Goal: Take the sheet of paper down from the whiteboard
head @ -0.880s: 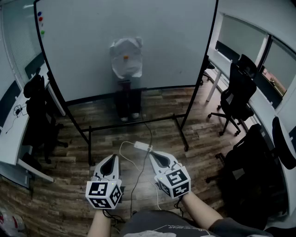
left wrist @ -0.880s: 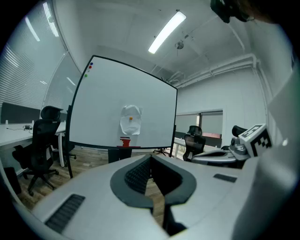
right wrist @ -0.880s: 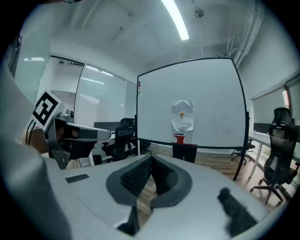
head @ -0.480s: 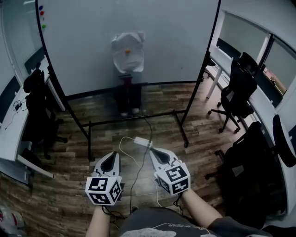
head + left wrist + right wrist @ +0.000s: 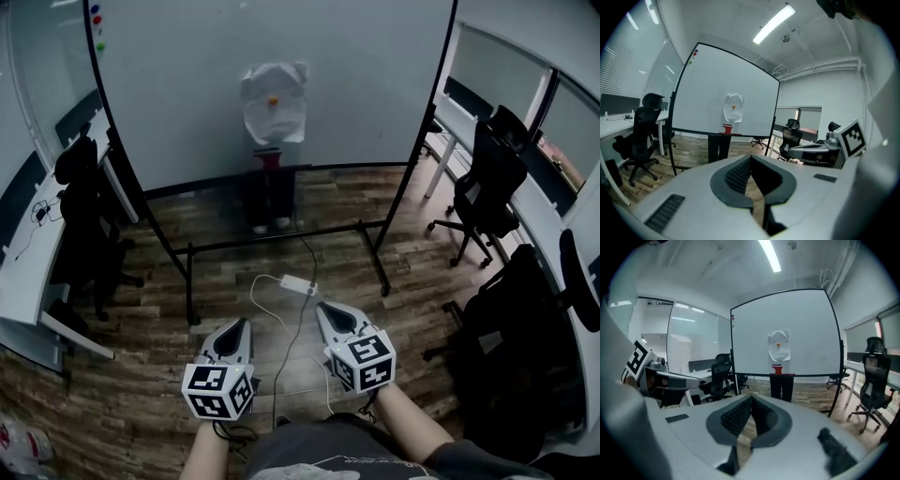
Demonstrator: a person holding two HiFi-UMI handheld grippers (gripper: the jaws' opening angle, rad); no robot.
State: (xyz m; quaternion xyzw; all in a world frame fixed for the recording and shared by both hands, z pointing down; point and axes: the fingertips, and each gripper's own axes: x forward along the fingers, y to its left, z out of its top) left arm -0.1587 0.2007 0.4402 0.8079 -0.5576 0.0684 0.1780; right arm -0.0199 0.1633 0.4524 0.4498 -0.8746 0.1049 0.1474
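Far from the sheet of paper, left gripper and right gripper are closed, empty.

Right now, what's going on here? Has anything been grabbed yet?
Nothing is grabbed yet. A person holds the left gripper and the right gripper low in front of them, both shut and empty, pointing toward the whiteboard across the wooden floor. The sheet of paper hangs on the board, well out of reach of either gripper, so taking it down has not begun.
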